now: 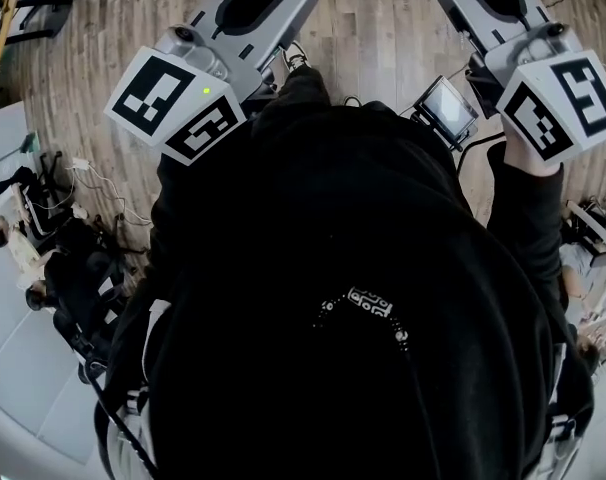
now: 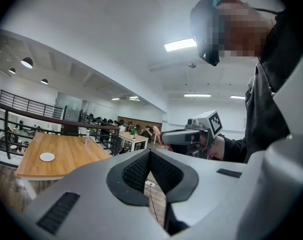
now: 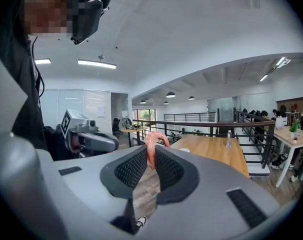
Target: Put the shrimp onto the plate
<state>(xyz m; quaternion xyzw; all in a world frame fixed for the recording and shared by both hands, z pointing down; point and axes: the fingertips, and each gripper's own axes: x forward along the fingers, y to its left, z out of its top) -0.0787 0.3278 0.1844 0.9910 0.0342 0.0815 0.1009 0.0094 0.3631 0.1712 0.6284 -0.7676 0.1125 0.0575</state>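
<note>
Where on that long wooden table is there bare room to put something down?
Most of the long wooden table is bare: the broad stretch between the small white plate and the clear plastic bottle. It gets crowded only beyond the black railing.

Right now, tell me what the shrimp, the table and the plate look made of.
Shrimp: glossy pink-orange, evenly coloured; probably a plastic or rubber model. Table: light wood or veneer, satin, with faint grain lines. Plate: plain white and smooth; ceramic or plastic, too small to tell.
</note>
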